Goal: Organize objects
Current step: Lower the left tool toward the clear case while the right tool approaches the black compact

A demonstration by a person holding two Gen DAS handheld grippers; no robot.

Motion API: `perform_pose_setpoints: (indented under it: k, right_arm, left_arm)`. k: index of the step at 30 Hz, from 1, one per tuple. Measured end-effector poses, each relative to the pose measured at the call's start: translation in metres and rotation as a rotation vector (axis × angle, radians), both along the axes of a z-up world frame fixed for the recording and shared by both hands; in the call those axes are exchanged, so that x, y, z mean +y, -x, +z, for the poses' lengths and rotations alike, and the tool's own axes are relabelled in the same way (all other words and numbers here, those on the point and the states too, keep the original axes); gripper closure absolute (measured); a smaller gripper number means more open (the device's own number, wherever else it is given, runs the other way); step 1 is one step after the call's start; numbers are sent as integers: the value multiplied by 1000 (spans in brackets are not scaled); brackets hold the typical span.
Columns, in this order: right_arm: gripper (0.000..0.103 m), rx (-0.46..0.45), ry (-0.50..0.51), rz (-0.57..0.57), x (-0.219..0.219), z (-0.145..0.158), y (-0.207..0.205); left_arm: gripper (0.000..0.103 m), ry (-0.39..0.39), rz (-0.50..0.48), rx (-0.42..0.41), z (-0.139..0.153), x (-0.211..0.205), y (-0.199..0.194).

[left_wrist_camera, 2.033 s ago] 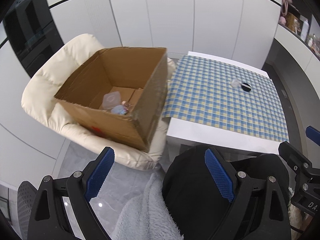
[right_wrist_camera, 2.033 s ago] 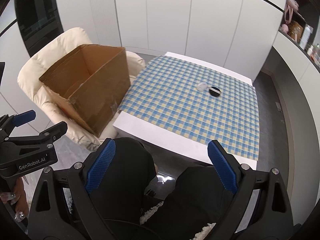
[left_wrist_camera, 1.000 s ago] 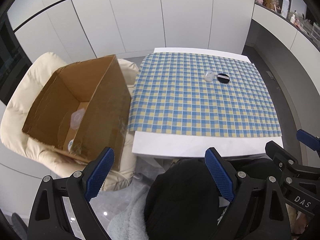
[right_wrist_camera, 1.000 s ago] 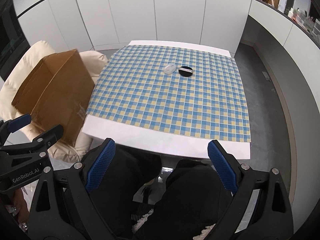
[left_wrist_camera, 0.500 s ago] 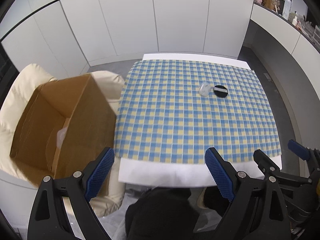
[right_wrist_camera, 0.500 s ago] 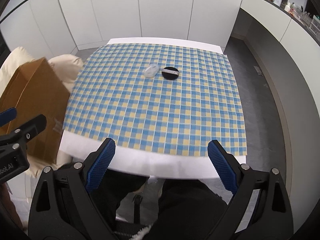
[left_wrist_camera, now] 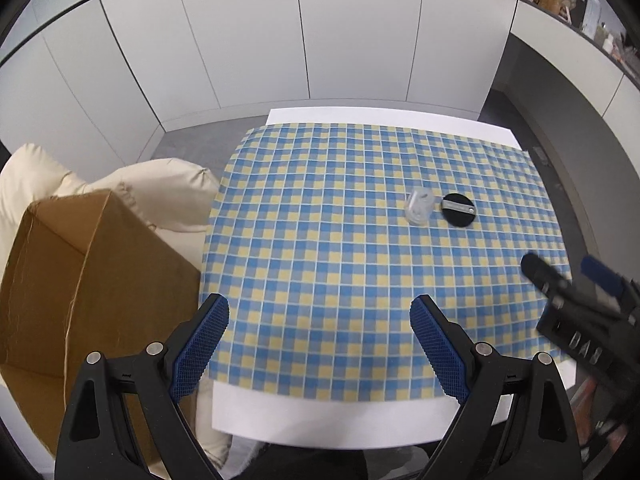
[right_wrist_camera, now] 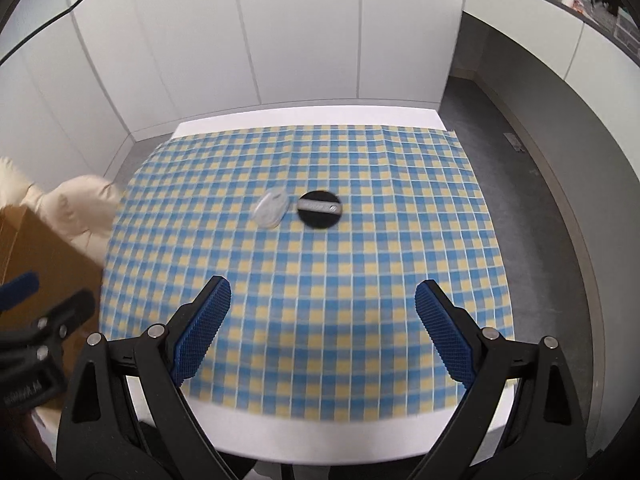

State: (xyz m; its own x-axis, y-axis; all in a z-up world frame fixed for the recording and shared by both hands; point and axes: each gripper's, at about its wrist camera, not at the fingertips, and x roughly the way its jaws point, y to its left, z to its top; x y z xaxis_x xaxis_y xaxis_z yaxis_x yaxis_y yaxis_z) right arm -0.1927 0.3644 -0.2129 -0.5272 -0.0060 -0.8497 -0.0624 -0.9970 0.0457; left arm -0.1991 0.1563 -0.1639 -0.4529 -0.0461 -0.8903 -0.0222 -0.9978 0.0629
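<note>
Both our grippers hover over the counter, jaws wide apart and holding nothing.
Left gripper (left_wrist_camera: 319, 342) and right gripper (right_wrist_camera: 323, 326) overhang the blue-and-yellow checked counter (right_wrist_camera: 280, 300); farther off, a clear plastic container (right_wrist_camera: 272, 211) lies just beside a black round disc (right_wrist_camera: 319, 208).

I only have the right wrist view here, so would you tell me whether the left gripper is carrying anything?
Observer: No. The left gripper is open, with only the checked tablecloth showing between its pads.
Operator: Thank you. Is the cardboard box open on top?
Observer: Yes. The left wrist view shows the cardboard box open-topped with an inner wall visible, though its contents are hidden.
Operator: And what is it resting on?
Observer: It sits on a cream cushioned chair beside the tablecloth's left edge.
</note>
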Motion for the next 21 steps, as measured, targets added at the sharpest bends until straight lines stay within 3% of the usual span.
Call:
perform_pose_setpoints:
  k: [10,21]
  right_arm:
    - [8,25,36,-26,23,-25,65]
    - [8,-59,83,24,23,-108,129]
  left_arm:
    - [10,4,-2,-24,-24,12,69]
    - [10,-83,65,-130,-88,17,162]
